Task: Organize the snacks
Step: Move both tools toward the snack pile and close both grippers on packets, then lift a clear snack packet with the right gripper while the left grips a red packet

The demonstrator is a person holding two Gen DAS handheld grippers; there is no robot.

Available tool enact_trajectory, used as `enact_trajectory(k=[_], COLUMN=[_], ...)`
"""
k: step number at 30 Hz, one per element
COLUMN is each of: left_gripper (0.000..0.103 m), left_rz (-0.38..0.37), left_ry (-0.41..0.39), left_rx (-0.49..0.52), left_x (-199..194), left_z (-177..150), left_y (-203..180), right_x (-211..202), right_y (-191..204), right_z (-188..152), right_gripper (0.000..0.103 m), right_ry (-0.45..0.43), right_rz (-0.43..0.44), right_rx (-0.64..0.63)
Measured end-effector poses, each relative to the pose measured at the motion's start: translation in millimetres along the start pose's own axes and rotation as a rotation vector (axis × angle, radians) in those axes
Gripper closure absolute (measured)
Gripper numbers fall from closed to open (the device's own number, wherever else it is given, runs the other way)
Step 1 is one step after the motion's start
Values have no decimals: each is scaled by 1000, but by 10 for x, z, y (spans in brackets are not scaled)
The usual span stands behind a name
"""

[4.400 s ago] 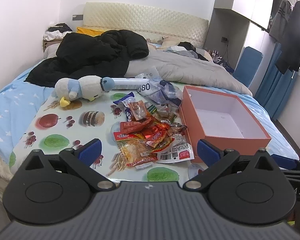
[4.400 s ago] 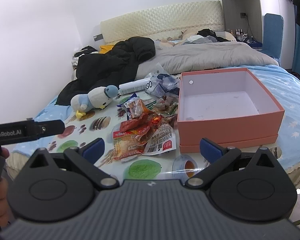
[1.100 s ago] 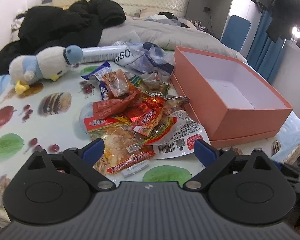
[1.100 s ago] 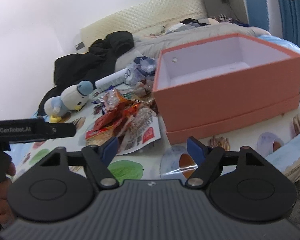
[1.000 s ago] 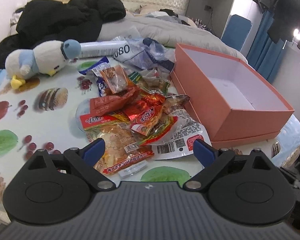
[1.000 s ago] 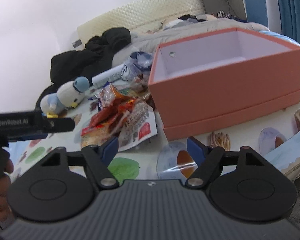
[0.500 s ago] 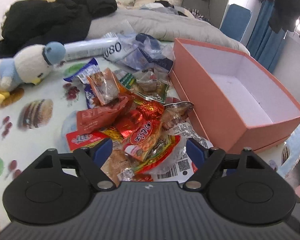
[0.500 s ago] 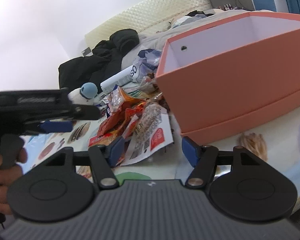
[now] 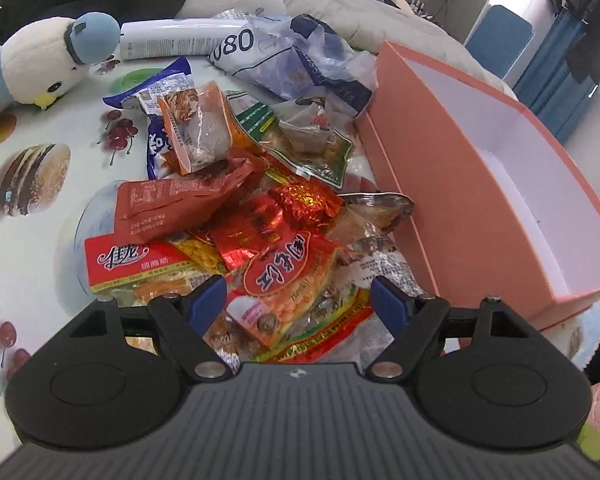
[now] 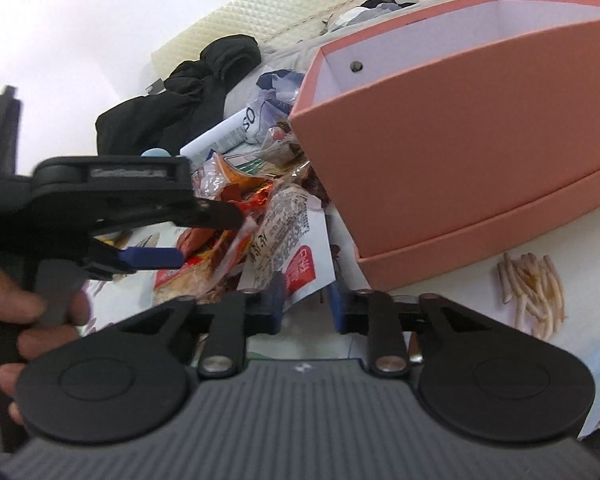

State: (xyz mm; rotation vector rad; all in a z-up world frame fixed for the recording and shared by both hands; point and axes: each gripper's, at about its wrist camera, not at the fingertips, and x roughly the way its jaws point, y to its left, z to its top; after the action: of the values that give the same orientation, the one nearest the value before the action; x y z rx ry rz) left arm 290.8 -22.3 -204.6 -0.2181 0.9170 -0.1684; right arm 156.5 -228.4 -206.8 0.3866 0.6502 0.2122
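In the left wrist view, above a heap of crinkled snack packets (image 9: 236,216) on a white fruit-printed tablecloth (image 9: 24,248), the left gripper (image 9: 298,300) hangs with its jaws standing wide; a red-and-orange packet of coated nuts (image 9: 288,280) lies between the blue pads, which do not press on it. An open salmon-pink cardboard box (image 9: 432,184) with a white inside (nothing in it that shows) sits just right of the heap, and a white-and-blue plush bird (image 9: 40,64) lies at the far left. In the right wrist view, the right gripper (image 10: 306,302) has just been narrowing its jaws around the lower corner of a white printed packet with a red label (image 10: 296,256), beside the box's near corner; whether the pads already pinch it I cannot tell. A person's hand (image 10: 24,320) holds the left gripper's handle at the left edge.
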Motion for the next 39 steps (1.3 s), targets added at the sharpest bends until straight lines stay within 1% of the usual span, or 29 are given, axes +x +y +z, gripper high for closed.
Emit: enact_trajectory(k=[1, 4, 6, 8, 10, 12, 13, 14, 15, 18, 21, 26, 28, 31, 34, 39], left_gripper=[20, 26, 40, 44, 53, 71, 77, 88, 93, 97, 98, 100, 101, 101, 101, 102], left_rz=[4, 31, 62, 76, 85, 124, 128, 127, 127, 148, 133, 134, 142, 133, 146, 160], left_ry=[-1, -17, -14, -6, -21, -26, -19, -13, -16, -47, -63, -74, -79, -89, -108, -132], left_rx=[-10, -35, -29, -21, -2, 22, 21, 17, 19, 42, 19, -6, -22, -54, -70, -137], left_x=[25, 72, 106, 128, 114, 99, 90, 78, 53, -38, -148, -346, -439, -586, -732, -966], left_z=[7, 13, 13, 9, 1, -1, 3, 6, 6, 7, 19, -7, -40, -108, -182, -299], left_y=[4, 16, 6, 9, 9, -5, 0, 9, 13, 2, 51, 143, 200, 308, 398, 623], right_x=[2, 35, 32, 19, 6, 3, -2, -5, -30, -55, -85, -132, -158, -190, -230, -292], right_y=[5, 61, 91, 117, 128, 121, 120, 123, 125, 136, 152, 179, 183, 175, 180, 184], right_z=[0, 11, 8, 10, 23, 36, 37, 39, 26, 20, 31, 38, 34, 34, 11, -37], right_gripper=[86, 96, 98, 99, 100, 100, 100, 100, 100, 100, 100, 100, 100, 100, 100, 100], right_ry=[2, 8, 20, 24, 19, 22, 24, 24, 24, 30, 28, 33, 37, 48, 59, 78], right_rz=[5, 15, 16, 19, 20, 24, 27, 29, 29, 32, 37, 43, 45, 47, 42, 34], right_rx=[-3, -22, -37, -43, -50, -46, -43, -45, -52, -56, -63, -79, -83, -83, -93, -110])
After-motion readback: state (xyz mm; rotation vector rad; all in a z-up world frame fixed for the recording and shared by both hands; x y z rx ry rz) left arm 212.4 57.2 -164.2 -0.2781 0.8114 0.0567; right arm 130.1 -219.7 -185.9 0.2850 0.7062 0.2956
